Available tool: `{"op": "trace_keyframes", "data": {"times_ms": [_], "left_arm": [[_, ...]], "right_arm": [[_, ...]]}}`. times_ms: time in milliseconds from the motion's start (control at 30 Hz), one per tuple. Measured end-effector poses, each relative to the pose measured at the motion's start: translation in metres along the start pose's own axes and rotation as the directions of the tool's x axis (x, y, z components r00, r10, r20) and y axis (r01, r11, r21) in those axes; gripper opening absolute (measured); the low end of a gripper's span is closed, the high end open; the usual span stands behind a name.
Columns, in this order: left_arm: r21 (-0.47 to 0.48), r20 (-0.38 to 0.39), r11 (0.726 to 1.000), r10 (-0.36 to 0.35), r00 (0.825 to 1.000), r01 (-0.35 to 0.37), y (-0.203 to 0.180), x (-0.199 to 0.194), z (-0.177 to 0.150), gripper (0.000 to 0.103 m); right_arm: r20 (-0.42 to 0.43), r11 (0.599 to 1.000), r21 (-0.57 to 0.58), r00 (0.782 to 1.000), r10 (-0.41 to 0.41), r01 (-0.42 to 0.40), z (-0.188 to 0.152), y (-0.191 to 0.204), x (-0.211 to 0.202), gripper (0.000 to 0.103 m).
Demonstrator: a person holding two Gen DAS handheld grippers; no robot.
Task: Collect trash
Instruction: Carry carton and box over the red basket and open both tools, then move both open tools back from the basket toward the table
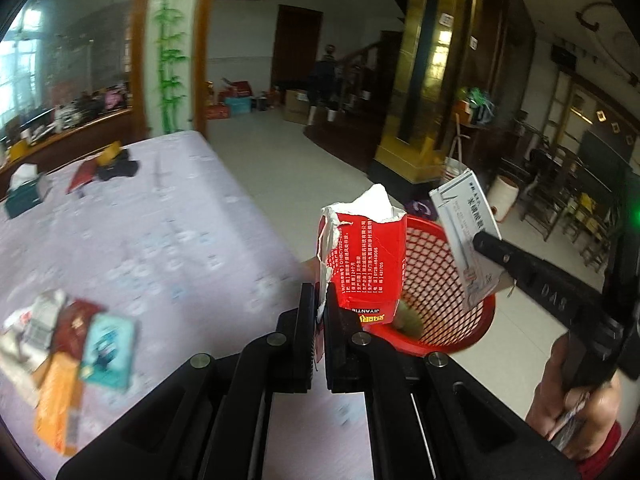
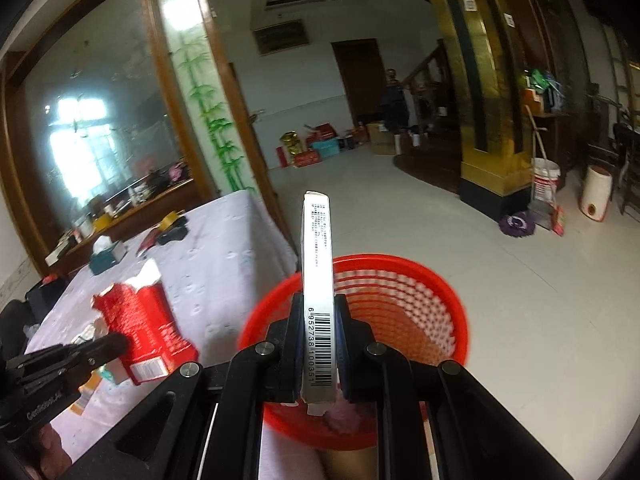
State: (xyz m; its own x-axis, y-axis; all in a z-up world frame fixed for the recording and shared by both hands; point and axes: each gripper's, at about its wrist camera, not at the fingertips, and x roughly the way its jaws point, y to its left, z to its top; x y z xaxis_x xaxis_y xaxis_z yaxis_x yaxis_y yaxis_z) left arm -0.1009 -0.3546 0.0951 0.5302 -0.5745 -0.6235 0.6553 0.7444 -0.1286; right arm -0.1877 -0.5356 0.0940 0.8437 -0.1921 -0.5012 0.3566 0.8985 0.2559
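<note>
My left gripper (image 1: 320, 300) is shut on the torn white edge of a red carton (image 1: 368, 264), which stands upright in front of the red mesh basket (image 1: 452, 320). My right gripper (image 2: 319, 304) is shut on a thin white box with a barcode (image 2: 318, 248), held edge-on above the red basket (image 2: 440, 292). In the left wrist view the white box (image 1: 466, 236) hangs tilted over the basket's right rim, with the right gripper (image 1: 486, 246) and a hand behind it. In the right wrist view the red carton (image 2: 148, 324) and the left gripper (image 2: 118, 342) are over the table at the left.
A table with a lilac cloth (image 1: 160, 240) lies to the left and bears a pile of flattened packets (image 1: 72, 344), a teal tissue box (image 1: 24, 192) and dark items (image 1: 116, 168). The basket stands past the table's corner over pale floor tiles (image 2: 520, 280). White buckets (image 2: 544, 180) stand by a gold pillar.
</note>
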Motion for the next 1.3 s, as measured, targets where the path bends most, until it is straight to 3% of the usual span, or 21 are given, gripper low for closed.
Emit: {"op": "trace_keyframes", "data": {"times_ms": [133, 200, 267, 300, 567, 667, 800, 967, 1100, 1300], "left_arm": [[0.001, -0.015, 1.0, -0.031, 0.999, 0.031, -0.015, 0.03, 0.014, 0.004], [0.008, -0.023, 0.999, -0.041, 0.999, 0.041, -0.024, 0.044, 0.017, 0.009], [0.006, -0.038, 0.999, -0.036, 0.999, 0.036, -0.027, 0.053, 0.02, 0.041], [-0.003, -0.029, 1.0, -0.028, 0.999, 0.028, -0.026, 0.054, 0.019, 0.046], [-0.007, 0.004, 1.0, 0.017, 1.0, -0.017, -0.006, 0.022, 0.005, 0.048], [-0.008, 0.011, 0.999, 0.048, 0.999, -0.048, 0.005, 0.003, -0.007, 0.049], [-0.033, 0.02, 0.995, 0.091, 0.996, -0.09, 0.027, -0.022, -0.024, 0.051], [-0.078, 0.027, 0.988, 0.138, 0.99, -0.136, 0.062, -0.056, -0.048, 0.054], [-0.129, 0.03, 0.968, 0.22, 0.975, -0.215, 0.1, -0.086, -0.071, 0.06], [-0.24, -0.029, 0.905, 0.355, 0.934, -0.352, 0.17, -0.119, -0.107, 0.064]], "right_arm": [[-0.014, 1.0, 0.021, 1.0, -0.02, 0.02, 0.002, -0.016, 0.009, 0.015], [-0.021, 0.999, 0.031, 0.999, -0.024, 0.025, 0.003, -0.024, 0.013, 0.015], [-0.033, 0.999, 0.029, 0.998, -0.044, 0.045, 0.004, -0.032, 0.017, 0.015], [-0.038, 0.998, 0.034, 0.998, -0.047, 0.049, 0.004, -0.034, 0.019, 0.017], [-0.017, 0.998, 0.056, 0.999, -0.028, 0.029, 0.004, -0.035, 0.007, 0.017], [-0.015, 0.999, 0.035, 1.0, 0.012, -0.011, 0.002, -0.015, 0.005, 0.017], [-0.029, 0.998, -0.013, 0.997, 0.066, -0.066, -0.003, 0.018, 0.006, 0.035], [-0.082, 0.984, -0.094, 0.986, 0.142, -0.149, -0.017, 0.066, 0.012, 0.036], [-0.122, 0.967, -0.159, 0.976, 0.182, -0.2, -0.032, 0.101, 0.014, 0.043], [-0.177, 0.937, -0.218, 0.955, 0.237, -0.273, -0.053, 0.139, 0.017, 0.05]]}}
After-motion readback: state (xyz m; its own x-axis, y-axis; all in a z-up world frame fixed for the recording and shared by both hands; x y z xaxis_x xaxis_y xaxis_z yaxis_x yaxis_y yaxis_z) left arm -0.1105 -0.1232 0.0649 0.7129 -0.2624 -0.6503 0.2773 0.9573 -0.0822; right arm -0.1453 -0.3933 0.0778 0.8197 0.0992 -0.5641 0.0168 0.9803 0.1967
